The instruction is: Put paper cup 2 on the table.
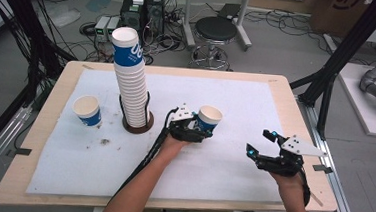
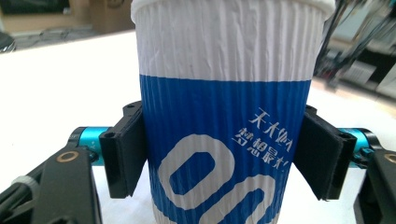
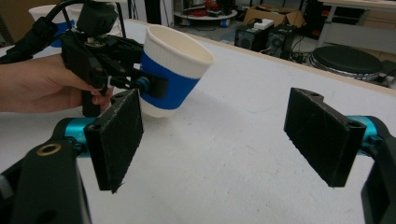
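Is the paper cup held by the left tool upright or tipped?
Tipped. In the right gripper view the paper cup leans, its base off the table, clamped by the left tool.

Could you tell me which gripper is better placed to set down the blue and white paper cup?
Left. The left gripper is shut on the paper cup, held tilted above the white mat; the right gripper is open and apart.

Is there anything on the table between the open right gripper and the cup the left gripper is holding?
Nothing visible. Between the right gripper and the paper cup, held in the left gripper, lies only bare white mat. The cup stack and the other cup stand away to the left.
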A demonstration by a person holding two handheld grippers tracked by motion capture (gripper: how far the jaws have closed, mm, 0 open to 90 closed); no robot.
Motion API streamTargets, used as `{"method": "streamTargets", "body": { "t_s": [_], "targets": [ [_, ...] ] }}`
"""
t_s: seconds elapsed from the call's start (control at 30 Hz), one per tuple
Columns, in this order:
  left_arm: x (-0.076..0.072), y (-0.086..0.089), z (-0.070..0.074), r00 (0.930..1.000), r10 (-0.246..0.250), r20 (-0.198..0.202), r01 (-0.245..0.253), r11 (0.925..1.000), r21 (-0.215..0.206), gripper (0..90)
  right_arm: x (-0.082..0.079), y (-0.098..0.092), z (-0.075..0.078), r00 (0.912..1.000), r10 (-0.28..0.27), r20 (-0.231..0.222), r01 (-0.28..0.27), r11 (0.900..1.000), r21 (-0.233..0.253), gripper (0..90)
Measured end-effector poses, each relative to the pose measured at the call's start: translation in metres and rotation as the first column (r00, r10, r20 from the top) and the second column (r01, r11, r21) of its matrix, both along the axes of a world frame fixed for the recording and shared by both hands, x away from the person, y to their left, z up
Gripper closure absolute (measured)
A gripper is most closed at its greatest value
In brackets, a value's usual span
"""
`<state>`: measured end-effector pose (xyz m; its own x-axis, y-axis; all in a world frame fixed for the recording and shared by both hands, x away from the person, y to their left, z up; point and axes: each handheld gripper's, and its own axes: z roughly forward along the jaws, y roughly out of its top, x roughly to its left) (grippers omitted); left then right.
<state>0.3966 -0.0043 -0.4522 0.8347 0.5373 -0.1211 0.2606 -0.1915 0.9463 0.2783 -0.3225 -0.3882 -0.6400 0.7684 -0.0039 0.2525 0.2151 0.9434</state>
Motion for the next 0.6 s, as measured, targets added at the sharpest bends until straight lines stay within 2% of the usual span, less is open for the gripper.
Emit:
{"method": "streamTargets", "body": {
  "t_s": [0.13, 0.3, 0.43, 0.6],
  "targets": [
    [0.000, -0.006, 0.001, 0.9998, 0.010, -0.020, -0.009, 0.9970, 0.076, 26.3, 0.000, 0.000, 0.000, 1.0000, 0.002, 0.002, -0.002, 1.000, -0.001, 20.3],
    [-0.004, -0.004, 0.004, 0.9998, 0.006, -0.018, -0.003, 0.9921, 0.125, 26.5, -0.002, -0.002, 0.001, 1.0000, -0.003, -0.001, 0.003, 1.000, 0.004, 20.3],
    [-0.012, 0.003, 0.008, 1.0000, -0.005, -0.004, 0.006, 0.9822, 0.188, 26.5, -0.002, -0.002, 0.001, 1.0000, -0.005, 0.003, 0.005, 1.000, 0.002, 20.3],
    [-0.017, 0.011, 0.007, 0.9997, -0.017, -0.015, 0.020, 0.9760, 0.217, 26.4, -0.002, 0.000, 0.001, 1.0000, -0.002, 0.003, 0.002, 1.000, -0.001, 20.3]
  ]
}}
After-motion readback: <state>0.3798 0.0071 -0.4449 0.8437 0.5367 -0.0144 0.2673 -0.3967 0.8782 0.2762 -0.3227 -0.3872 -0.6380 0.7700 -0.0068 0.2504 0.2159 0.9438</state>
